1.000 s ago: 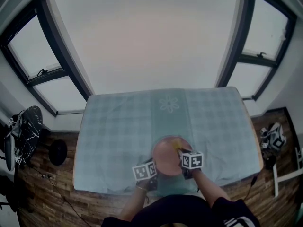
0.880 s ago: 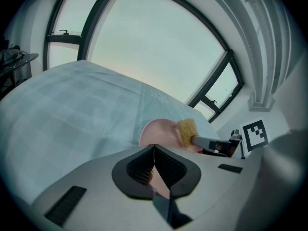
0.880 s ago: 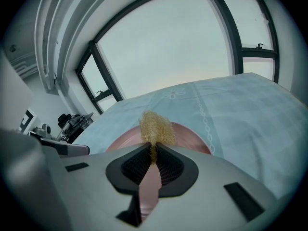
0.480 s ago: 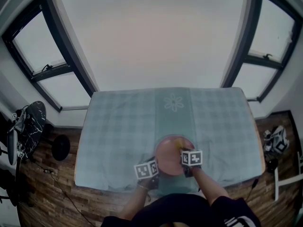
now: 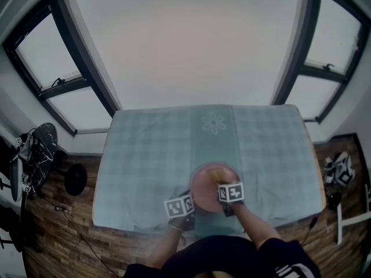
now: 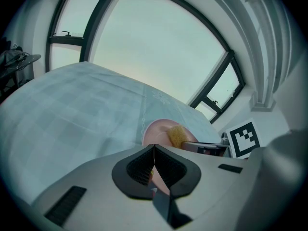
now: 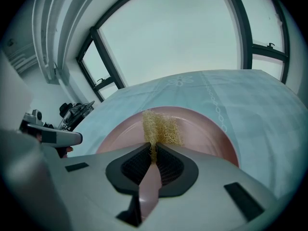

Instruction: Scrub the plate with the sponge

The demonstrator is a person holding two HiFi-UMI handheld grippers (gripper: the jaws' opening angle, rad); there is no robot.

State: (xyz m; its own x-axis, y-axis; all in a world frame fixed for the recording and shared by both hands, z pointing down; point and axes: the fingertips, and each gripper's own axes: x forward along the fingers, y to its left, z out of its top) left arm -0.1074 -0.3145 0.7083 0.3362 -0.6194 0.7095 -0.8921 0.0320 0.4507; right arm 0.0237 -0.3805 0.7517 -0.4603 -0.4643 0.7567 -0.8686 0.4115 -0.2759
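Note:
A round pink plate (image 5: 204, 191) lies on the checked cloth near the table's front edge. My left gripper (image 5: 189, 200) is shut on the plate's near-left rim, and pink shows between its jaws (image 6: 153, 153). My right gripper (image 5: 221, 182) is shut on a yellow mesh sponge (image 5: 215, 171) and presses it onto the plate's face. In the right gripper view, the sponge (image 7: 161, 126) stands out of the shut jaws (image 7: 153, 150) over the plate (image 7: 204, 129). In the left gripper view, the plate (image 6: 156, 131), the sponge (image 6: 177, 134) and the right gripper (image 6: 204, 148) are ahead.
The table carries a pale blue-green checked cloth (image 5: 145, 155) with a flower-patterned strip (image 5: 213, 123) down the middle. Large windows stand behind it. On the wooden floor, dark gear (image 5: 32, 155) lies at the left and shoes (image 5: 339, 175) at the right.
The right gripper with the sponge has shifted a little to the left across the plate. The left gripper has kept its hold on the rim.

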